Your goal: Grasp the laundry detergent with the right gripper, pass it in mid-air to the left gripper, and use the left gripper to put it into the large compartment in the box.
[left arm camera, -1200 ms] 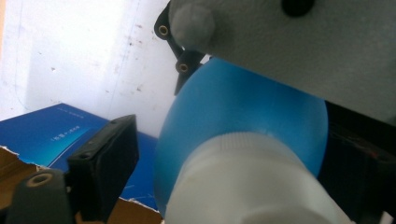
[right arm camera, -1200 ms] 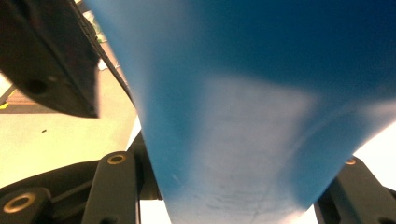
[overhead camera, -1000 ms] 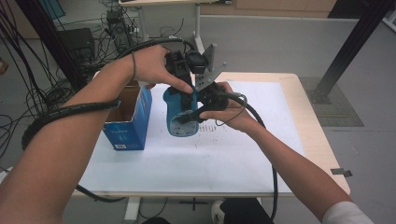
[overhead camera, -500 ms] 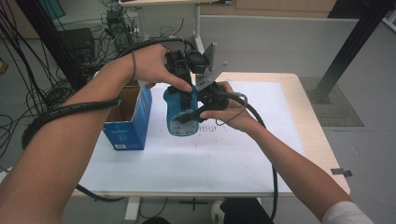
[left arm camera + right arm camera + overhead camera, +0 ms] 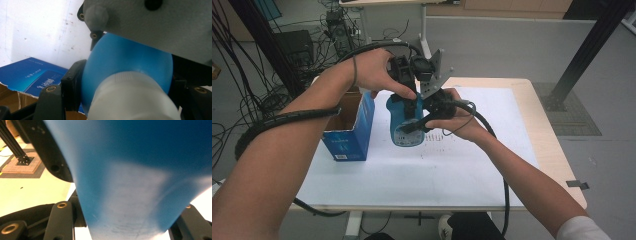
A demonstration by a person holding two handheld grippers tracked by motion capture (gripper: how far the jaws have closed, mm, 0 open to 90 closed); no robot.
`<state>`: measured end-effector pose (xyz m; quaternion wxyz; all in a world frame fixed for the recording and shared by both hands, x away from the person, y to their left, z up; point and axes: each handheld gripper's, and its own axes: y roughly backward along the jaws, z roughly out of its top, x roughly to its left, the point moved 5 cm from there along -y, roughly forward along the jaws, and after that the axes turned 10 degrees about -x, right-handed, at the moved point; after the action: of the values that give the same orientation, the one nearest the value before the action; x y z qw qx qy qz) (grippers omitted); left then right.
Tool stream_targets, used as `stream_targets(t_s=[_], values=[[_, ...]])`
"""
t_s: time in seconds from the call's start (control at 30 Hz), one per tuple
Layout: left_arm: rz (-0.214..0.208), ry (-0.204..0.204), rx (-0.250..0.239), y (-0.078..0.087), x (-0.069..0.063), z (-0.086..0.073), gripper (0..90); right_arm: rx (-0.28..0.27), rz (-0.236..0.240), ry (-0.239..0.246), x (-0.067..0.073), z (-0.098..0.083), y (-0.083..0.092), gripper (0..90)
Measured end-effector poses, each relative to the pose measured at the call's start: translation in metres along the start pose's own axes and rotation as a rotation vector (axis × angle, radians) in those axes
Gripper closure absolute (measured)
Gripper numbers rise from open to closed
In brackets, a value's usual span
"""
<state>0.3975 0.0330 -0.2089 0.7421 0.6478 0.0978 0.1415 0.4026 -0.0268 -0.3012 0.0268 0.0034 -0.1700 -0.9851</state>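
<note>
A blue bottle (image 5: 404, 127) with a white cap (image 5: 132, 97) is held upright just above the white sheet. My right gripper (image 5: 419, 122) is shut on its body from the right, and in the right gripper view the blue wall (image 5: 140, 182) sits between the jaws (image 5: 130, 220). From above, my left gripper (image 5: 409, 92) comes down over the bottle's top. Its jaws have just been closing, and in the left gripper view the pads (image 5: 73, 82) press on the blue shoulder (image 5: 125, 57) right behind the cap. The right gripper's grey plate (image 5: 162, 22) hangs over the bottle.
An open blue cardboard box (image 5: 349, 132) stands on the table just left of the bottle, and its lid (image 5: 32, 75) lies beside the left jaw. A white sheet (image 5: 412, 170) covers most of the wooden table (image 5: 557, 150). Cables and black stands crowd the floor at the back left.
</note>
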Motion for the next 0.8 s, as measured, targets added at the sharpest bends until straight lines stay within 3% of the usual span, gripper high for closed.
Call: stream_targets(t_s=[0.8], values=[[-0.003, -0.006, 0.019, -0.0014, -0.0019, -0.0026, 34.6, 0.008, 0.005, 0.001, 0.0019, -0.0011, -0.0024, 44.2]])
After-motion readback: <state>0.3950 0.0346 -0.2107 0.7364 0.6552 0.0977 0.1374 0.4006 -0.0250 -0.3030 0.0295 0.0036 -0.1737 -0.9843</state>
